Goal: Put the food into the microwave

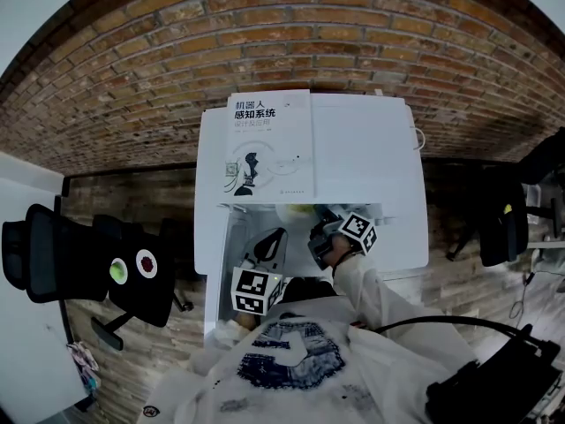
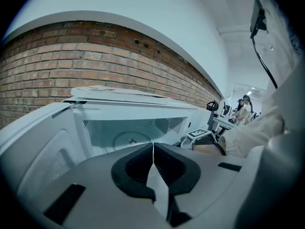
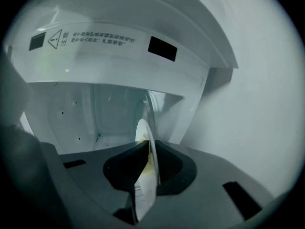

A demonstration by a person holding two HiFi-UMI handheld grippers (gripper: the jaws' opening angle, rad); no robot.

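A white microwave (image 1: 388, 184) stands open below me, its door (image 1: 215, 263) swung out to the left. My right gripper (image 1: 320, 230) is at the cavity mouth, shut on the rim of a white plate (image 3: 143, 137) that carries yellowish food (image 1: 296, 211). In the right gripper view the plate shows edge-on between the jaws of that gripper (image 3: 150, 149), with the cavity wall behind it. My left gripper (image 1: 272, 244) hovers in front of the opening, and its jaws (image 2: 153, 150) are shut with nothing between them. The glass turntable (image 2: 130, 140) lies bare inside.
A book (image 1: 269, 144) lies flat on the microwave's top. Behind it is a brick wall (image 1: 291, 34). Black office chairs (image 1: 62, 254) stand to the left and more dark furniture (image 1: 503, 219) to the right. The open door (image 2: 40, 159) bounds the left side.
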